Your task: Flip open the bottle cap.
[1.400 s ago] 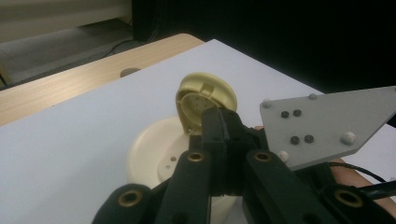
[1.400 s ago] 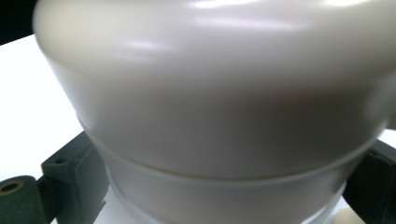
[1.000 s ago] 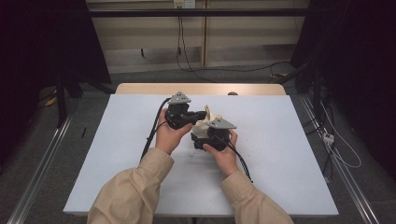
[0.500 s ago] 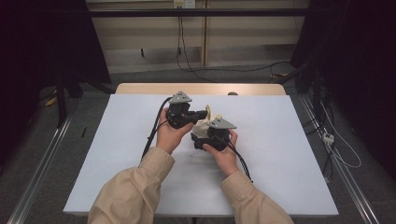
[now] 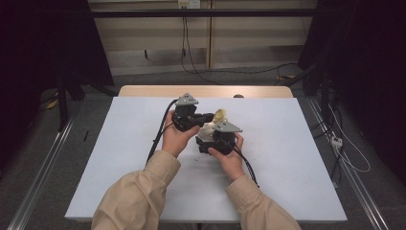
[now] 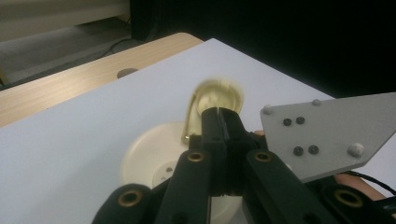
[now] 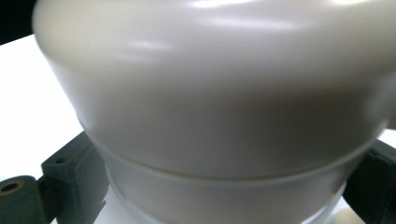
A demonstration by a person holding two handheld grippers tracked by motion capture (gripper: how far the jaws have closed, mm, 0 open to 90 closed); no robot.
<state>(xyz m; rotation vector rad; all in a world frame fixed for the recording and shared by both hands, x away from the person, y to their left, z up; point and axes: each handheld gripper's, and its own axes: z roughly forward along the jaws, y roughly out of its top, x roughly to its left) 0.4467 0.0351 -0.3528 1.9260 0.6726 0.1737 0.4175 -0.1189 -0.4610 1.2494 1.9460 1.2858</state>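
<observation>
Both hands meet mid-table: left gripper [image 5: 207, 116] fingers pinch the brass piece [image 6: 215, 98]; right gripper [image 5: 209, 139] fingers clamp the cream pot [image 7: 219, 93].

Left tool [image 5: 214, 116] behind right tool [image 5: 207, 139], jar [image 6: 154, 158] between; table [image 5: 297, 158] beneath

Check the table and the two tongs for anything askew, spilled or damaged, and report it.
Nothing stands out. The left tongs are shut on a yellowish flap above the cream container, which the right tongs clasp around its body. The white table shows no spill.
</observation>
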